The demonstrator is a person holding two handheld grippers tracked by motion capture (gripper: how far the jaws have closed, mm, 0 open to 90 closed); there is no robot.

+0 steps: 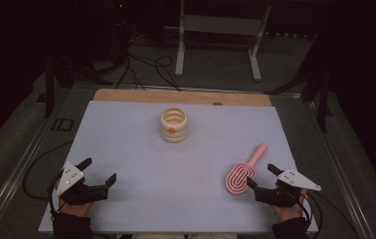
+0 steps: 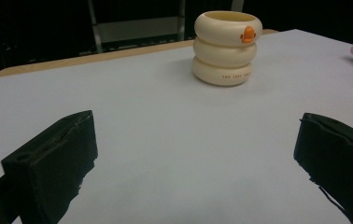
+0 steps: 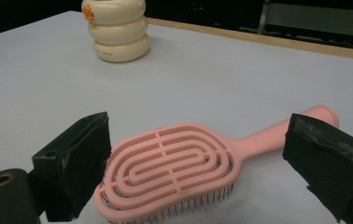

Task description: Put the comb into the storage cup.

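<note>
Pink plastic vented hairbrush (image 3: 174, 165) lies bristles-down between the spread right gripper (image 3: 198, 163) jaws.
Left gripper (image 2: 198, 158), spread and empty; cream ringed cup (image 2: 227, 46) at one o'clock.

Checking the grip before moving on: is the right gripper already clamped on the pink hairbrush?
No, the right gripper stands open, its pads clear of the hairbrush.

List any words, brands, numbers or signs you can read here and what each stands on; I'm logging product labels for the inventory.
"THE ..." : a small dark line of print low on the cream ringed cup; only the first word can be read, the rest is too small and blurred.
Orange duck-like emblem on that cup's top ring: a picture, with no letters.
Pink hairbrush: no print can be seen on it.
</note>
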